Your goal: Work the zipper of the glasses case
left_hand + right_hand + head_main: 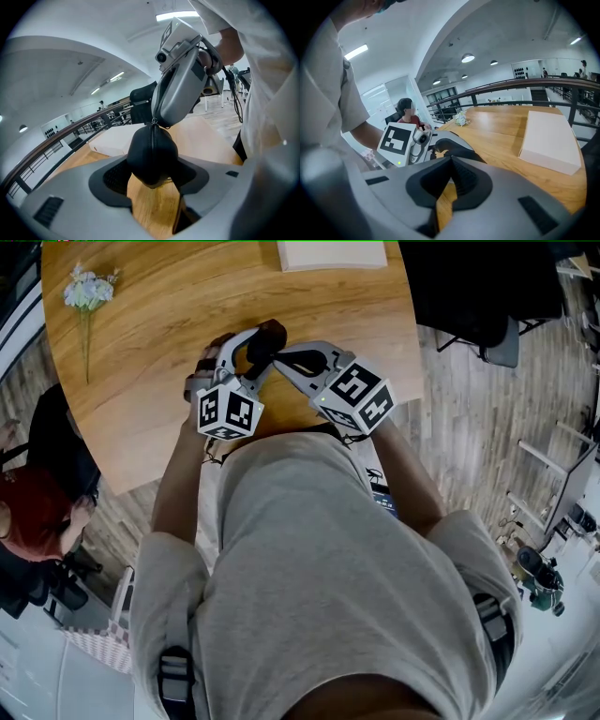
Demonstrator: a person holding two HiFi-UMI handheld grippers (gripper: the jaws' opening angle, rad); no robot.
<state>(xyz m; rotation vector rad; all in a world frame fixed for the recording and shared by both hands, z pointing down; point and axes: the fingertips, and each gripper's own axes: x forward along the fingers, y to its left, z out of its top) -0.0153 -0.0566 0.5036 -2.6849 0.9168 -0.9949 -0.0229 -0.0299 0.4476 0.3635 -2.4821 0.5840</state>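
A black glasses case (267, 336) is held above the round wooden table (159, 352), just past its near edge. My left gripper (255, 351) is shut on the case, one pad on each side of it (152, 161). The zipper (153, 140) runs up the middle of the case towards the right gripper. My right gripper (278, 360) comes in from the right, shut, its tips (155, 120) pinching the small metal zipper pull (153, 123) at the top end of the case. In the right gripper view the closed jaws (450, 158) hide the pull.
A white box (331, 253) lies at the table's far edge. A sprig of pale flowers (89, 289) lies at the far left. A seated person with red hair (36, 507) is left of the table. Dark chairs (497, 334) stand to the right.
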